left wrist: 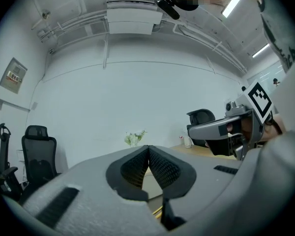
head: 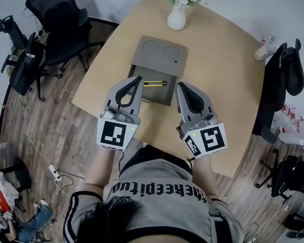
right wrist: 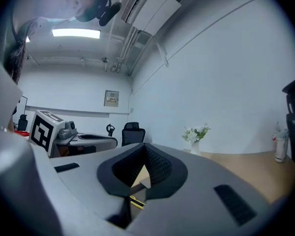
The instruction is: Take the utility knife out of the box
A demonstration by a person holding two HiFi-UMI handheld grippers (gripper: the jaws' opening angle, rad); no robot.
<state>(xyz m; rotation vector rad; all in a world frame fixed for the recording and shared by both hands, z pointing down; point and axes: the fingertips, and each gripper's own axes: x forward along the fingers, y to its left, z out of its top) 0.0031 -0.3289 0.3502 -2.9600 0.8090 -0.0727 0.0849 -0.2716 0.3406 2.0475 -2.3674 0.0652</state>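
Note:
The utility knife (head: 155, 83), yellow and black, lies inside the open grey box (head: 164, 97) on the wooden table. The box's lid (head: 158, 54) lies flat behind it. My left gripper (head: 138, 78) hovers at the box's left edge with its jaws shut and nothing between them. At the box's right edge my right gripper (head: 179, 85) is also shut and empty. In the right gripper view a yellow piece of the knife (right wrist: 136, 201) shows below the closed jaws of the right gripper (right wrist: 145, 145). The left gripper (left wrist: 148, 146) has its pads pressed together in its own view.
A white vase of flowers (head: 177, 16) stands on the table (head: 228, 85) behind the box. A bottle (head: 263, 48) sits at the table's right edge. Black office chairs (head: 61, 19) stand to the left and right. Cables and a power strip (head: 54, 172) lie on the wooden floor.

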